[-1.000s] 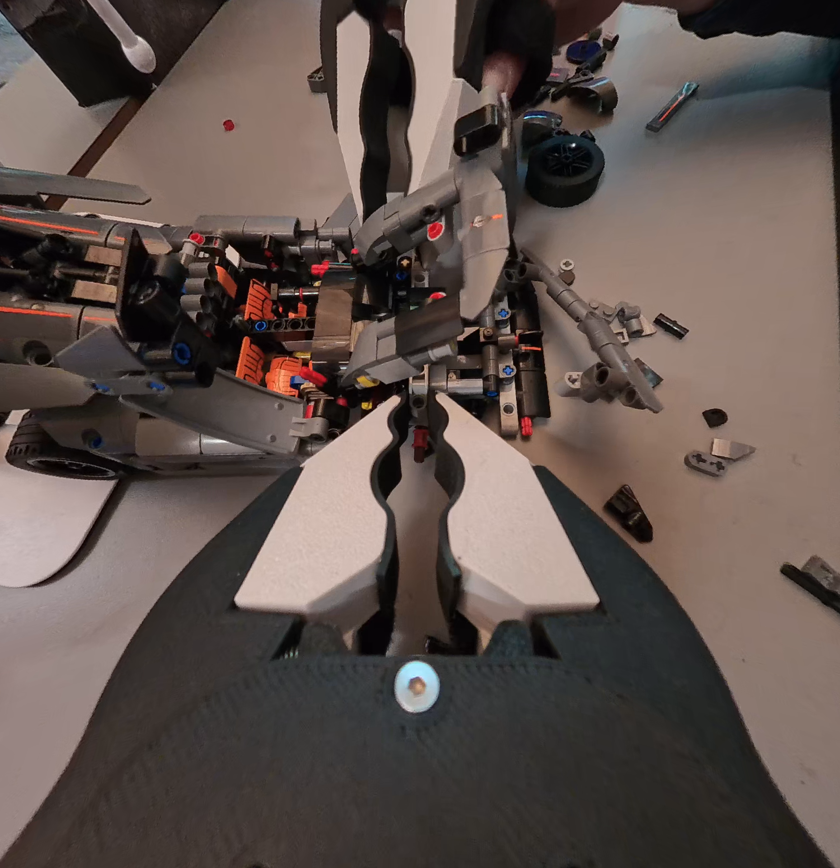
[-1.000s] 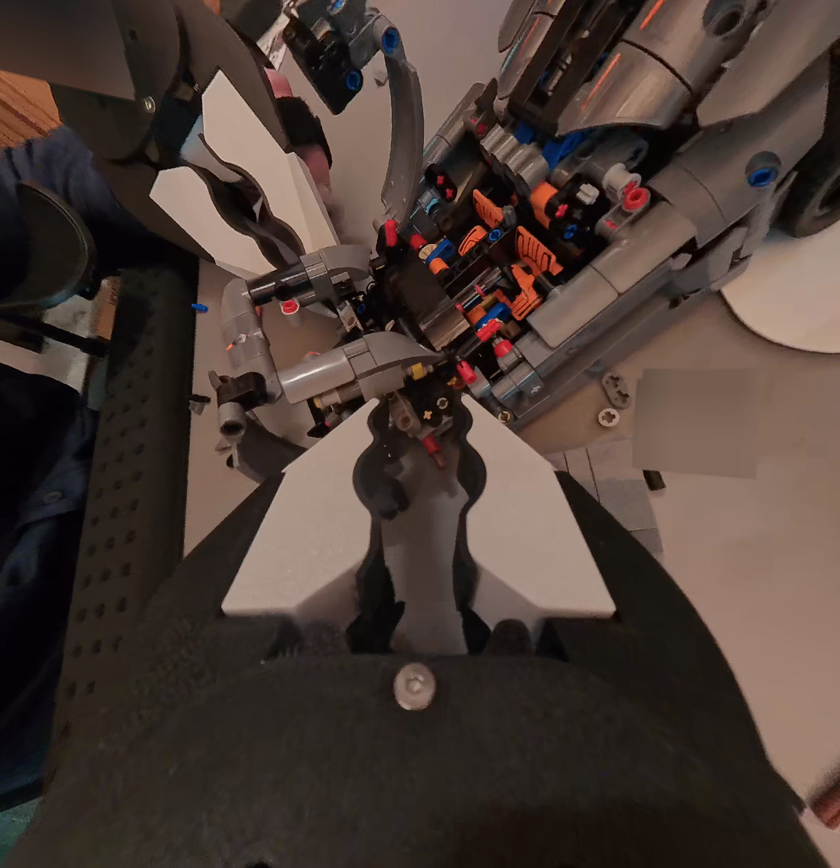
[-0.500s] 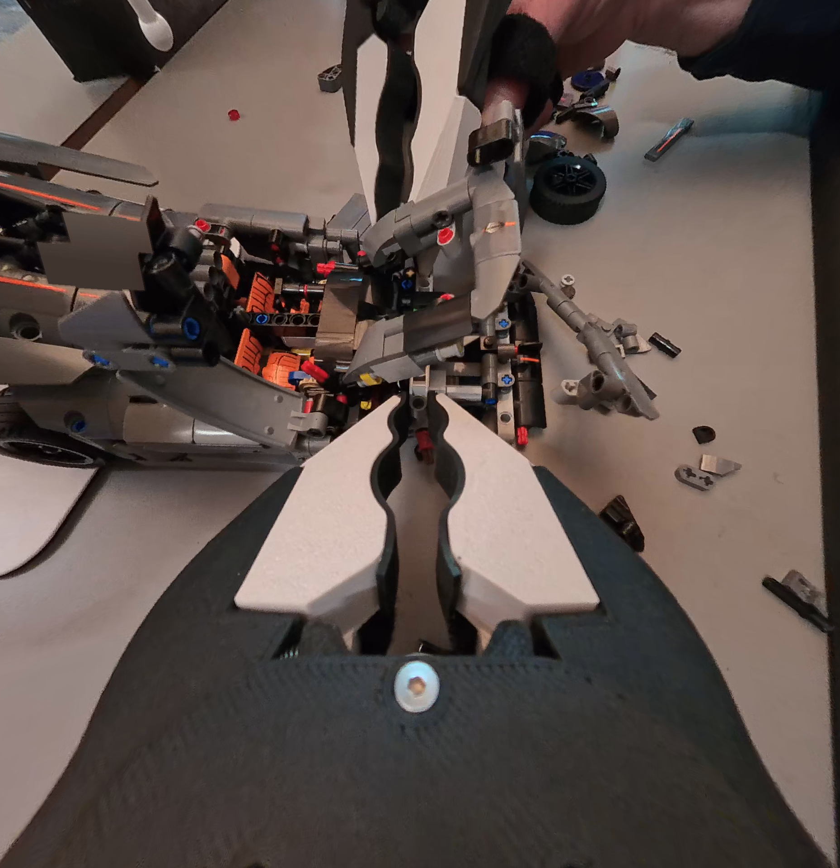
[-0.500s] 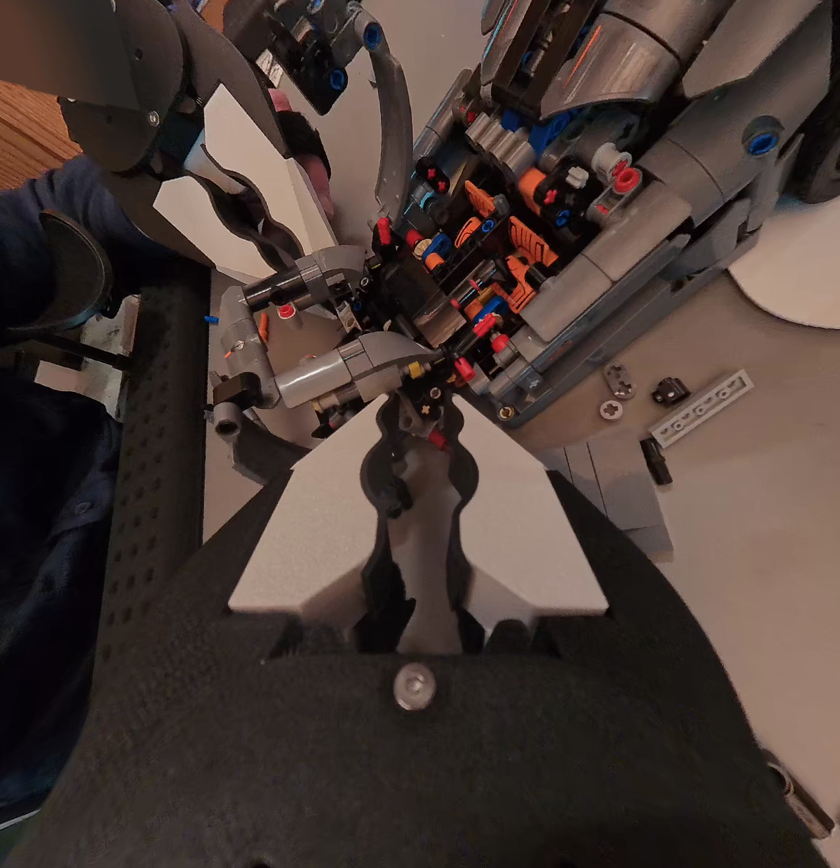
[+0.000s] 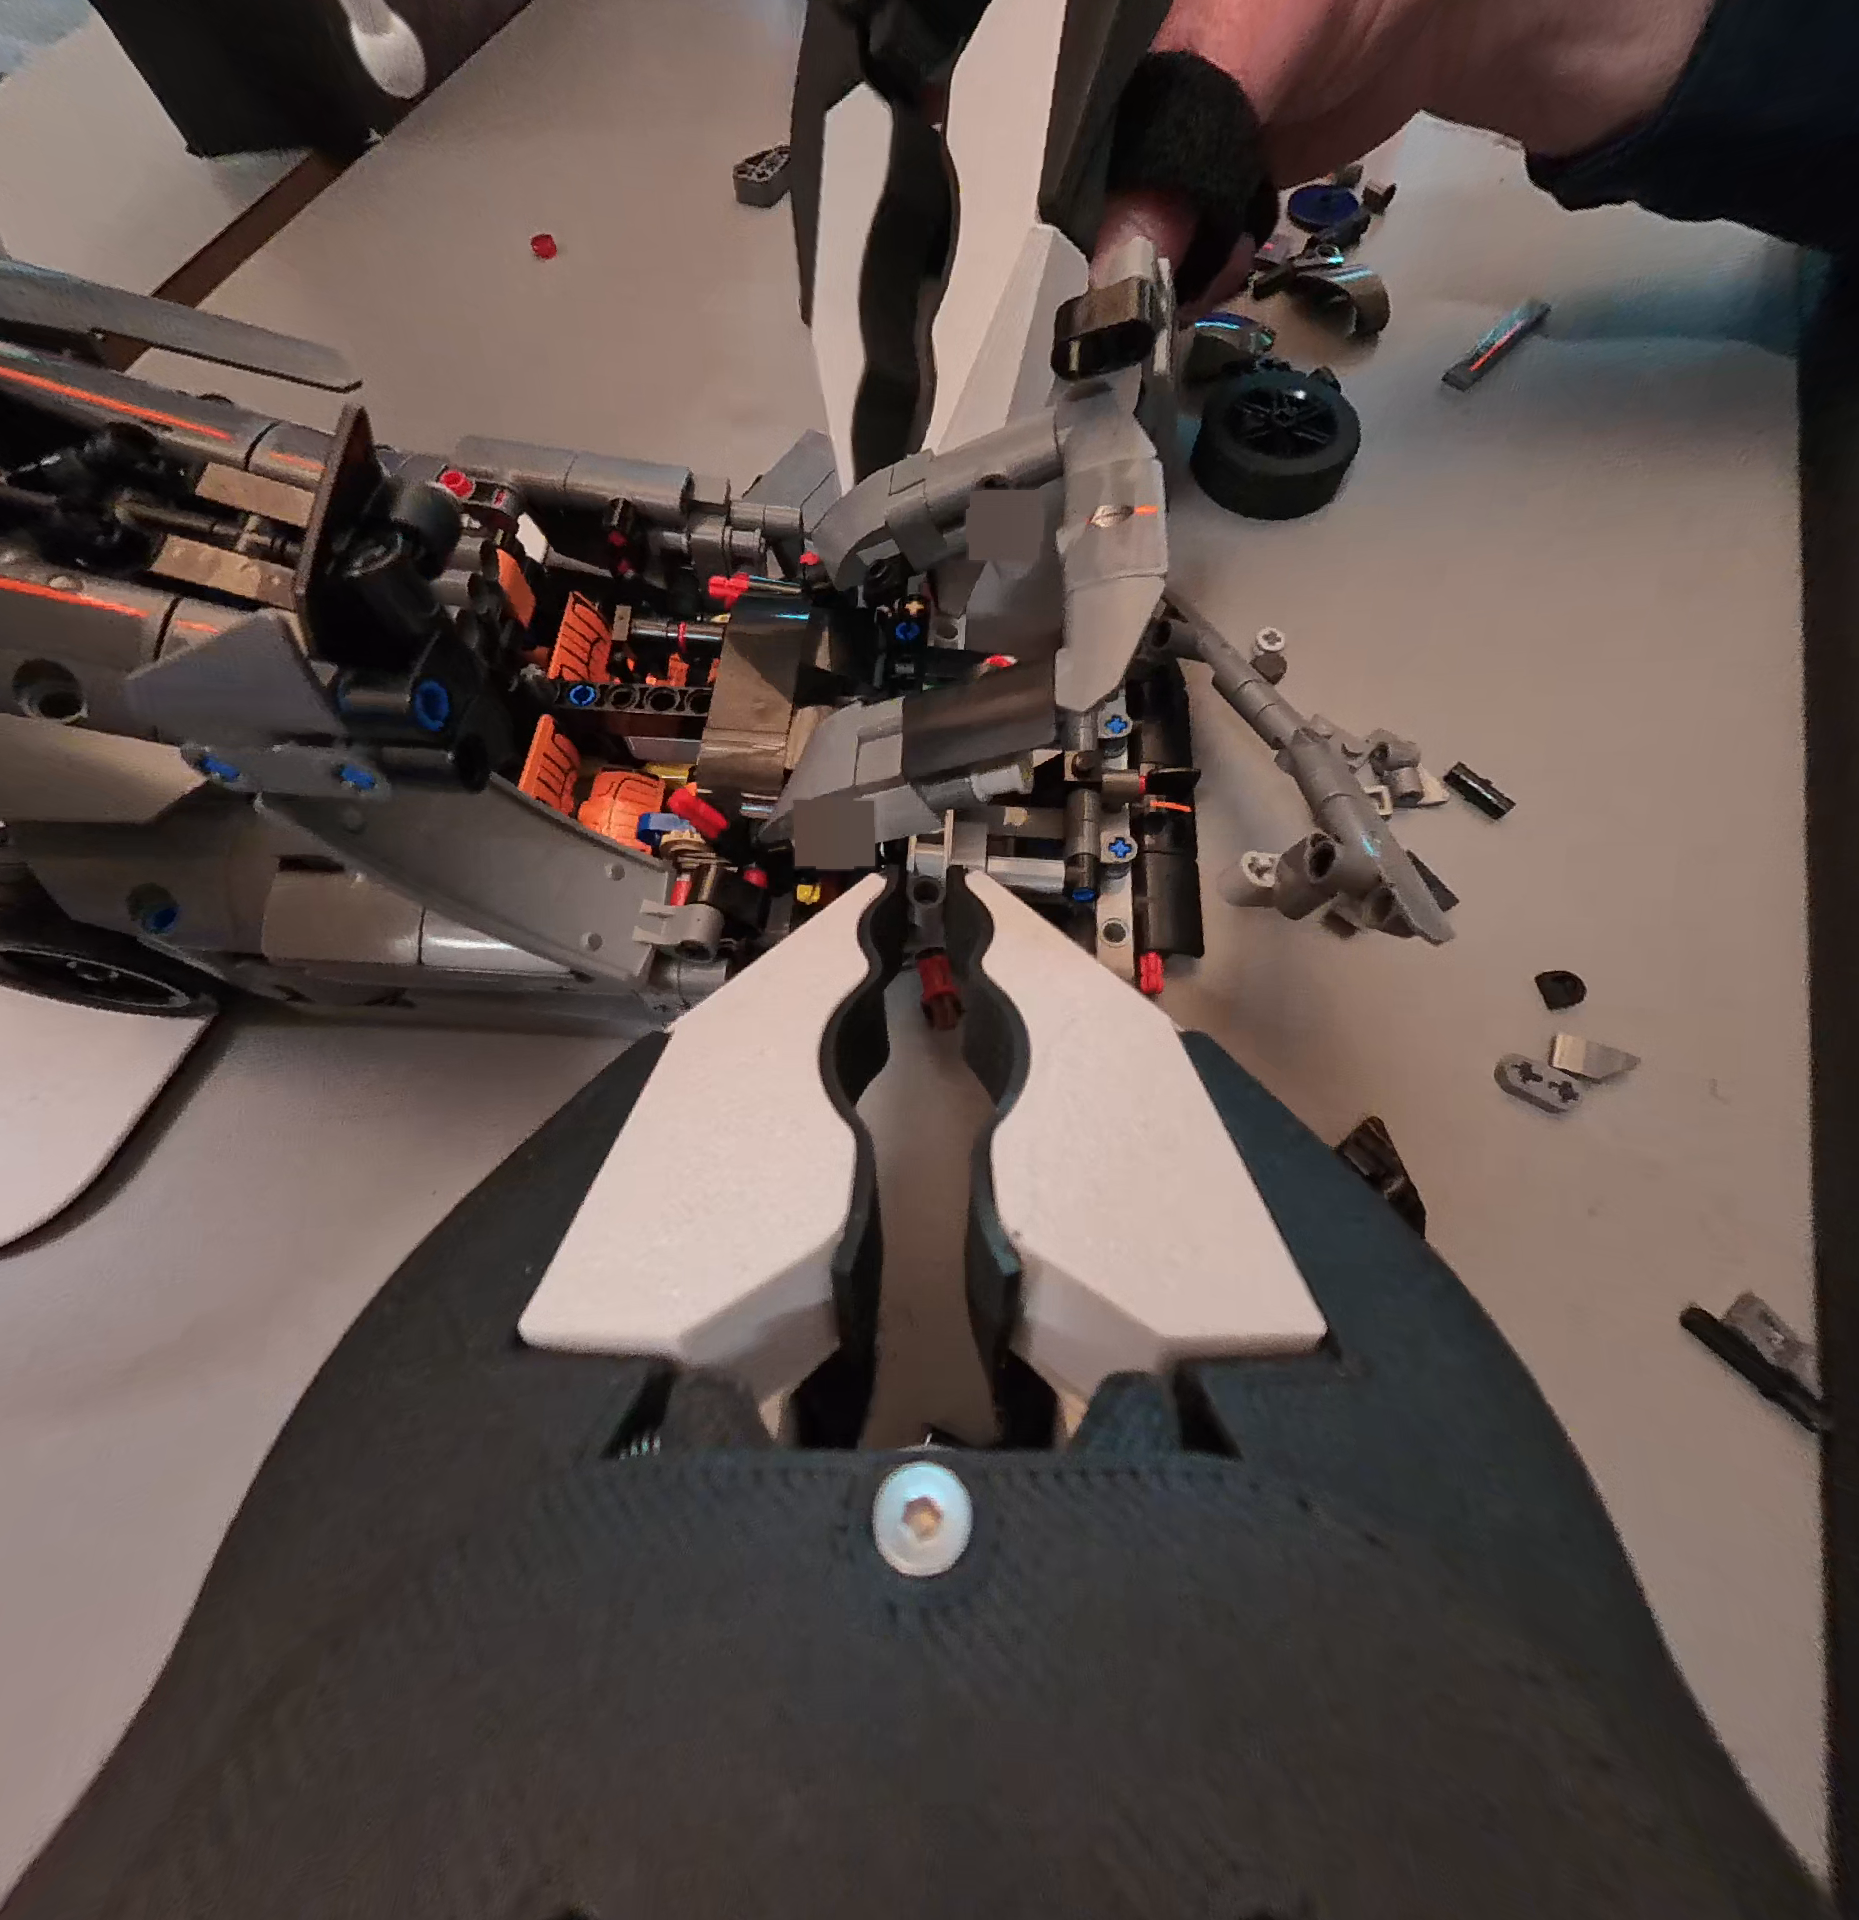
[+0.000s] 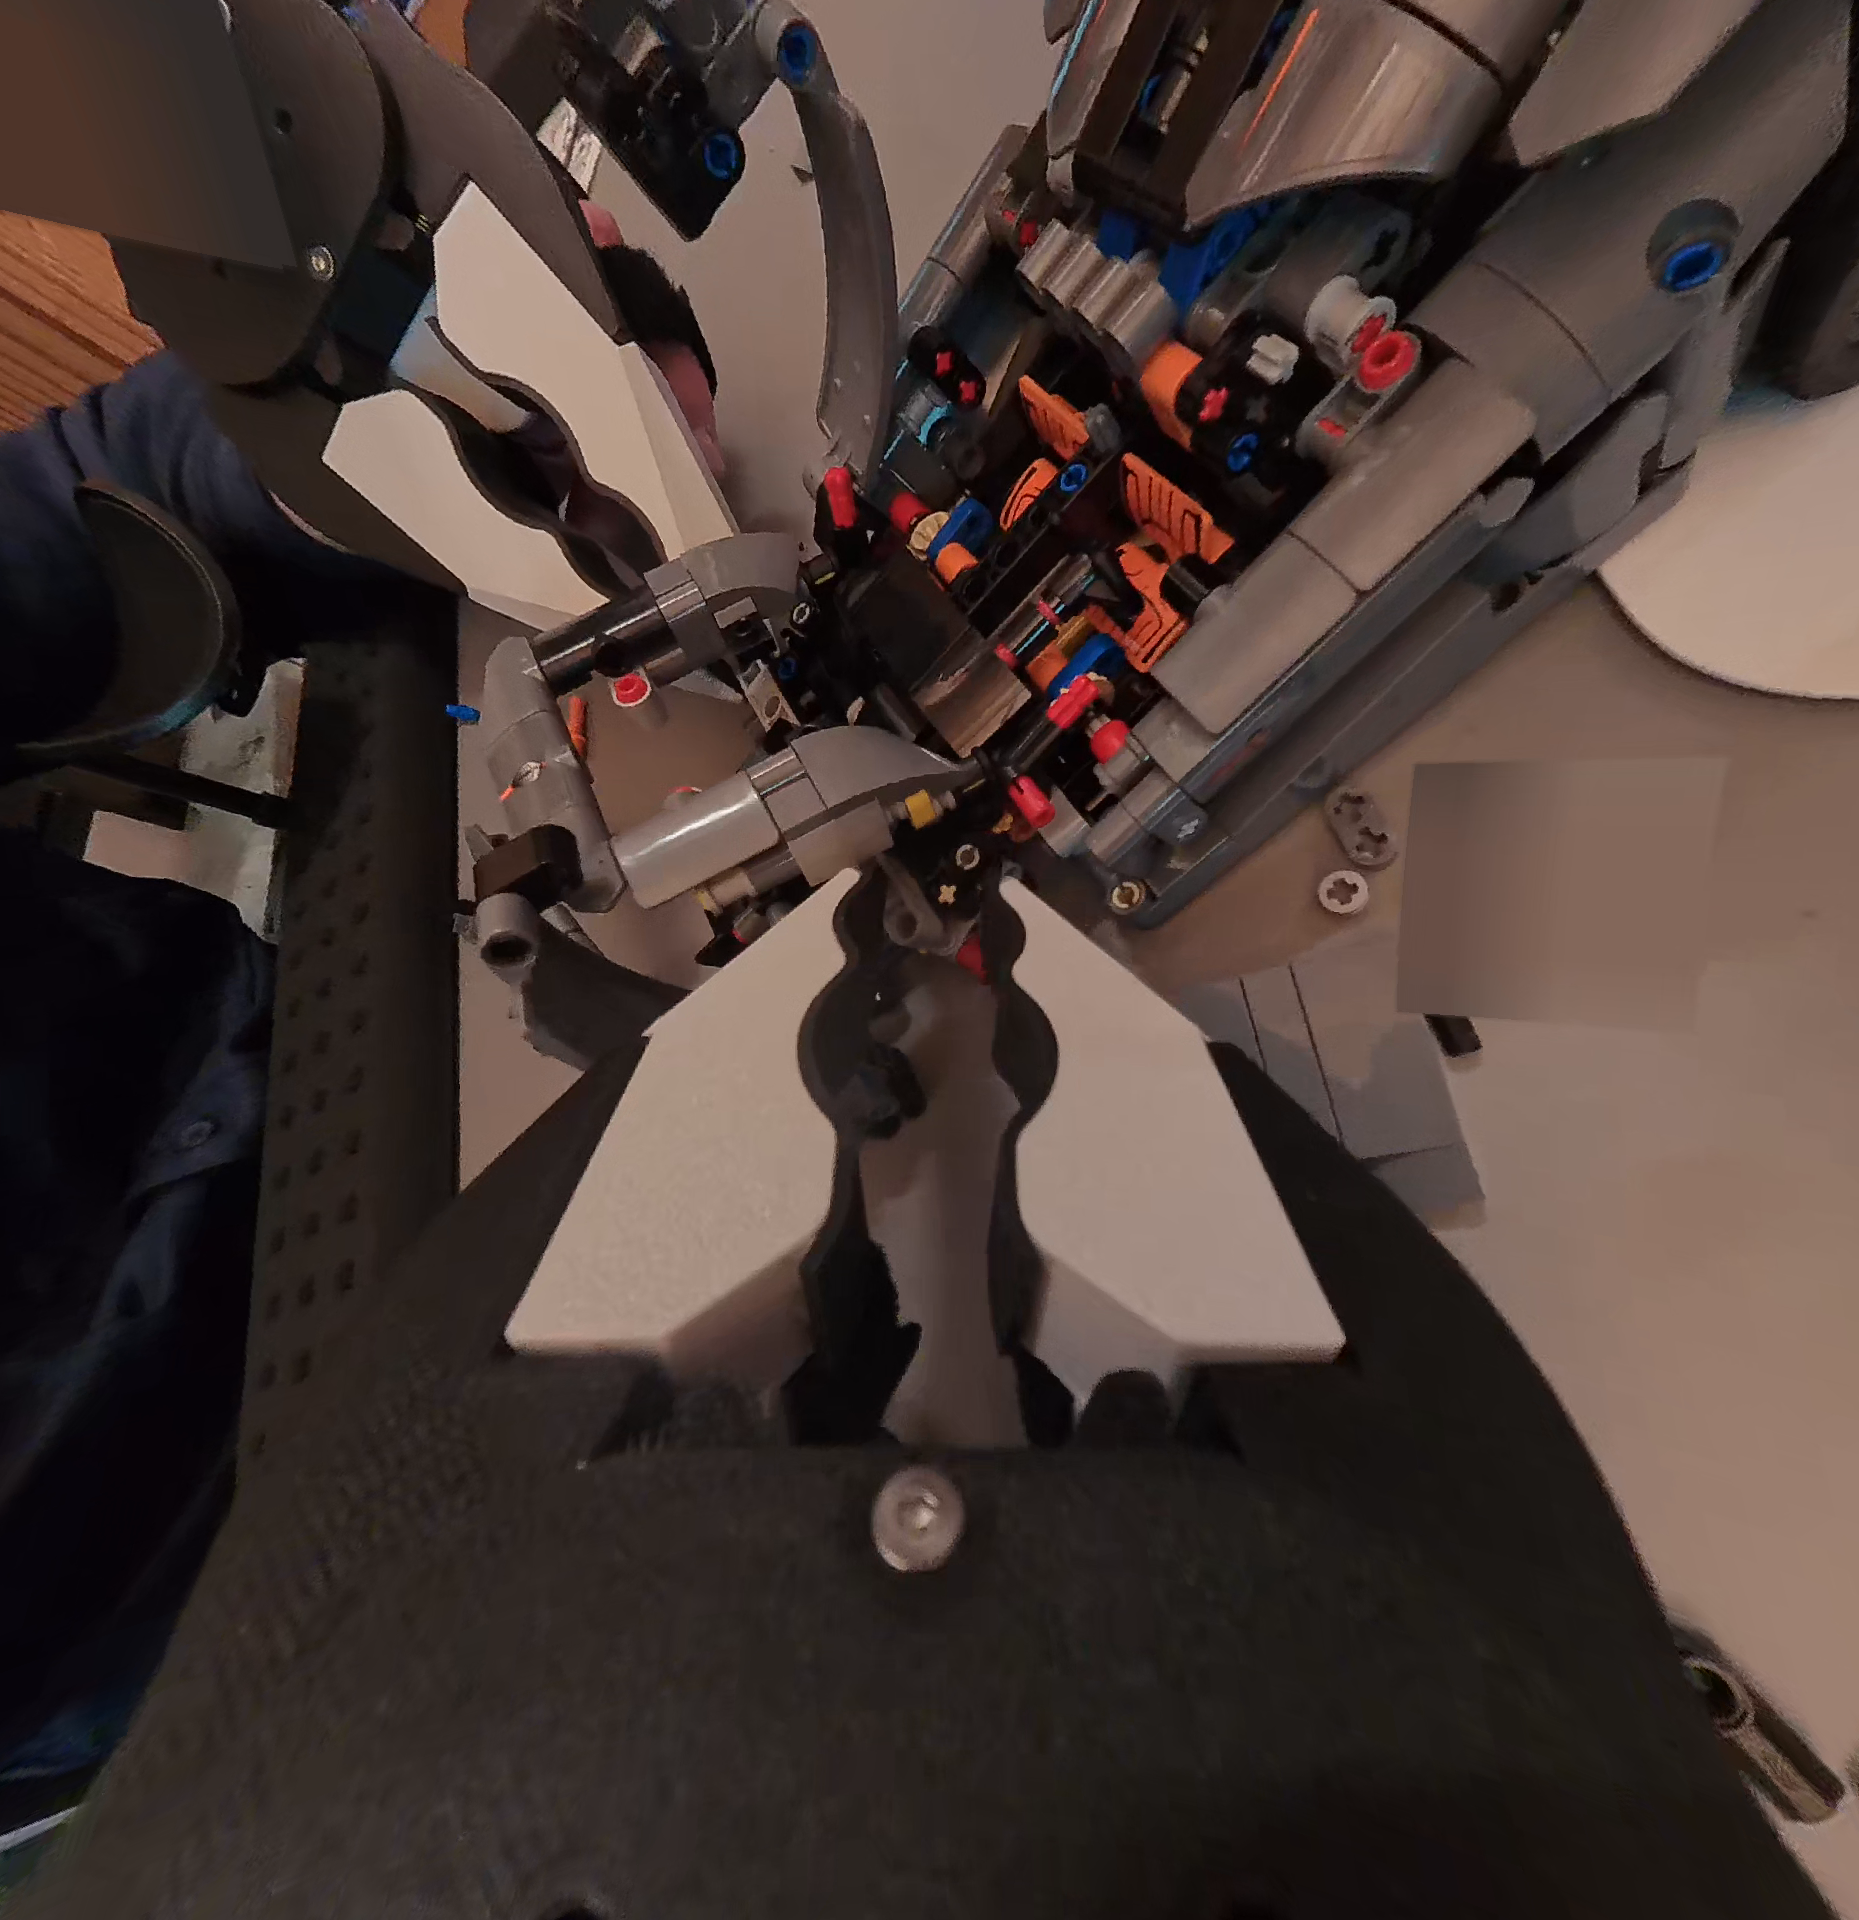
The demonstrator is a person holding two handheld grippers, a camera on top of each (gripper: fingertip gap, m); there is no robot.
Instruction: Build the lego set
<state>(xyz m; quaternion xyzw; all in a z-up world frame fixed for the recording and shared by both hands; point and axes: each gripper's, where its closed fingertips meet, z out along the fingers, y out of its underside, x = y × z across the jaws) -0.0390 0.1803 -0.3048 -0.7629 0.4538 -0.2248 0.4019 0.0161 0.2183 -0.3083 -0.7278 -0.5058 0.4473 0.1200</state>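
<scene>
A grey Lego car (image 5: 385, 810) with orange seats lies on the white table, its open front toward my grippers. My left gripper (image 5: 925, 894) is shut on the car's front frame, a red pin showing between its pads. My right gripper (image 6: 930, 904) is shut on the same frame from the opposite side; the car also shows in this view (image 6: 1320, 623). A grey hood assembly (image 5: 1101, 561) stands tilted over the front, and a gloved finger (image 5: 1164, 208) rests on its top. The hood assembly also shows in the right wrist view (image 6: 717, 831). Each view shows the other gripper across the car: the right one (image 5: 883, 260), the left one (image 6: 530, 488).
A loose black wheel (image 5: 1273, 436), a grey jointed beam piece (image 5: 1320, 810) and small scattered parts (image 5: 1559, 1070) lie right of the car. A red stud (image 5: 544, 245) lies far back. Grey plates (image 6: 1351, 1091) lie beside my right gripper. The table's dark edge (image 5: 1839, 935) runs along the right.
Both grippers keep their hold on the front frame. The car and hood assembly have shifted a little in both views, and the gloved finger now shows closer on the hood's top.
</scene>
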